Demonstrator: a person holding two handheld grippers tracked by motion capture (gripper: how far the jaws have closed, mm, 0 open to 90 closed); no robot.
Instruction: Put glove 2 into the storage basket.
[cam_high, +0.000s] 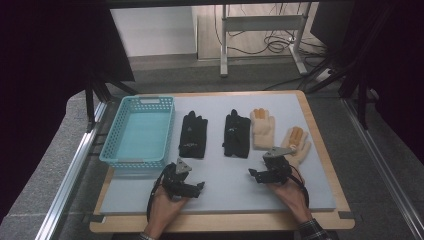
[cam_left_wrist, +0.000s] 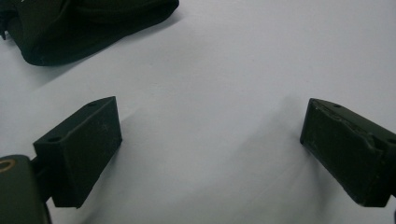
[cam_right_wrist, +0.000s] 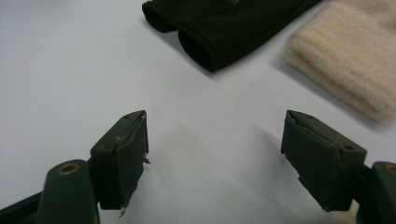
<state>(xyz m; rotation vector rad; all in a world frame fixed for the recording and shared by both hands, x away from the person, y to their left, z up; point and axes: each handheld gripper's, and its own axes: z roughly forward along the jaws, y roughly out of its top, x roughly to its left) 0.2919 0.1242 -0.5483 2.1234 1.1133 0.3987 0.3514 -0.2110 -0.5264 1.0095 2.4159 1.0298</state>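
Four gloves lie in a row across the middle of the pale surface (cam_high: 220, 190): a black glove (cam_high: 193, 135) next to the basket (cam_high: 115, 150), a second black glove (cam_high: 237, 134) to its right, then a cream glove (cam_high: 262, 130), and another cream glove (cam_high: 296, 145) lying tilted at the right end, a little nearer the person. The turquoise basket stands at the left of the surface with nothing in it.

Both hands come in from the near edge. The left hand-held gripper (cam_high: 200, 187) sits just in front of the first black glove and apart from it; its jaws stand wide over bare surface, and in the left gripper view that glove's cuff lies at the upper left, clear of the jaws. The right hand-held gripper (cam_high: 253, 174) sits in front of the second black glove and just beside the tilted cream glove. Its jaws are also spread wide with nothing between them; in the right gripper view the black cuff and a cream cuff lie beyond the fingertips, not touching them.
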